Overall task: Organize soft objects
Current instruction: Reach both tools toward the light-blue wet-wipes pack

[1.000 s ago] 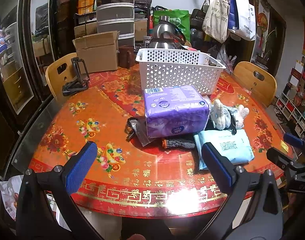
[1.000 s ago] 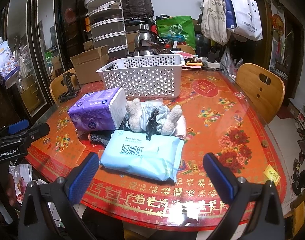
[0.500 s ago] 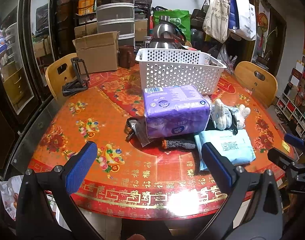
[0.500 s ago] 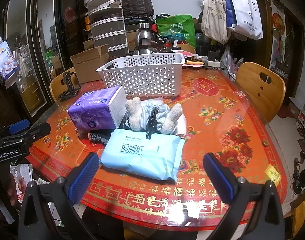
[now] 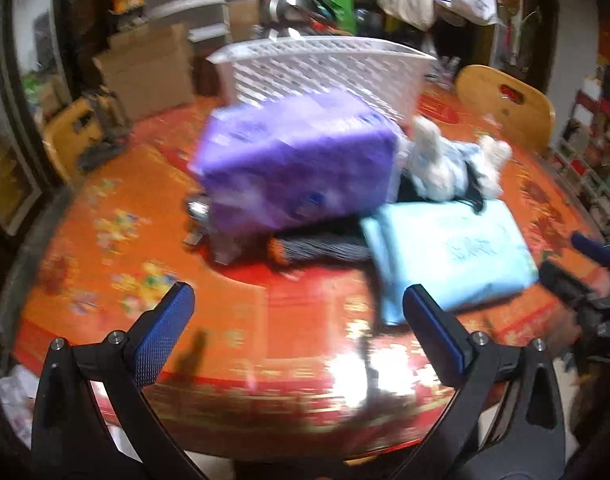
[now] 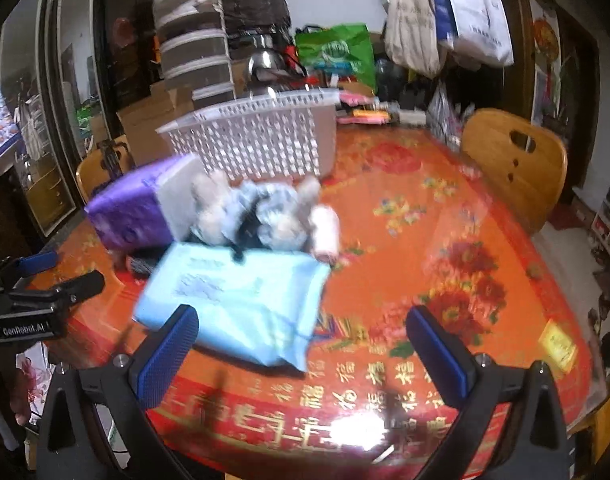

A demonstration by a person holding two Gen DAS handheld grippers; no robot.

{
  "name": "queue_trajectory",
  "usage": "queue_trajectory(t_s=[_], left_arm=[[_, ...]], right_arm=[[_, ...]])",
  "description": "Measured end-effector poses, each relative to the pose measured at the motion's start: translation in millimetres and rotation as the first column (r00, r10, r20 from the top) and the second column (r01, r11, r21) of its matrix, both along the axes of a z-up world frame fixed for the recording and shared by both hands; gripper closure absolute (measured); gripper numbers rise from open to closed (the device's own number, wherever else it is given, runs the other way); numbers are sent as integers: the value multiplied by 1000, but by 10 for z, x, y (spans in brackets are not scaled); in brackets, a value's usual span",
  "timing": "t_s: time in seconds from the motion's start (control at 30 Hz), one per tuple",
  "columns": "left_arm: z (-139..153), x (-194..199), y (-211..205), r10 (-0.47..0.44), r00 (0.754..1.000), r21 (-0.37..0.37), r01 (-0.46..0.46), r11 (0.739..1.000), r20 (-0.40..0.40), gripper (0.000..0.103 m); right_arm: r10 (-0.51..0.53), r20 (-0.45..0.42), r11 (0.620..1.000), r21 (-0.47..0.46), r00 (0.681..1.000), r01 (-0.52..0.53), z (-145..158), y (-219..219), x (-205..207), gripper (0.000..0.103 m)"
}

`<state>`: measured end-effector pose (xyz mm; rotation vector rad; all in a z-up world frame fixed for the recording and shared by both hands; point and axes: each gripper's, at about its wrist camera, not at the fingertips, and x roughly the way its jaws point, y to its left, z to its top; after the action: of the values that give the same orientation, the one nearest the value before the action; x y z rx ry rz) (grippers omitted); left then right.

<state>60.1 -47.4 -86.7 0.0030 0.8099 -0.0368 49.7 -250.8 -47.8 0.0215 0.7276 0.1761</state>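
Observation:
A purple tissue pack (image 5: 297,164) (image 6: 133,216) lies mid-table before a white perforated basket (image 5: 325,68) (image 6: 257,136). Beside the tissue pack rests a light-blue plush toy (image 5: 445,160) (image 6: 261,212). A pale blue wet-wipe pack (image 5: 449,256) (image 6: 237,304) lies nearer the table's front, with a dark rolled cloth (image 5: 321,250) next to it. My left gripper (image 5: 297,336) is open, low over the front of the table, short of the tissue pack. My right gripper (image 6: 301,352) is open too, its left finger (image 6: 165,356) close to the wipe pack. Both views are motion-blurred.
The round table (image 6: 445,240) has a red floral cover. Wooden chairs (image 6: 513,164) (image 5: 505,104) stand at the far right, another (image 5: 69,136) at the left. A cardboard box (image 5: 145,68), stacked drawers (image 6: 193,52) and hanging bags (image 6: 445,12) crowd the back.
Both grippers have moved forward over the table toward the objects, which now look larger and blurred. Both stay open with nothing held.

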Motion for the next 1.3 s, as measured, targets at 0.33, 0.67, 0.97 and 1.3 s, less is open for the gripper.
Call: queue_trajectory(t_s=[0.33,0.67,0.97,1.3], left_arm=[[-343,56,-353,-134,990,-37,136,990,40,1],[-518,117,-461,-237,970,-95,241,966,51,32],[-483,23,-554,-282,957,-113,287,951,66,67],[-463,-32,-458,-256,964,-138,264,955,75,86]], right_arm=[[74,-49,997,11,996,-74,-302,-8,8,17],[155,-40,988,32,987,-154,-391,53,38,37],[209,-31,978,27,977,-209,-365,181,86,65],[191,-16,982,4,982,-191,-343,216,16,82]])
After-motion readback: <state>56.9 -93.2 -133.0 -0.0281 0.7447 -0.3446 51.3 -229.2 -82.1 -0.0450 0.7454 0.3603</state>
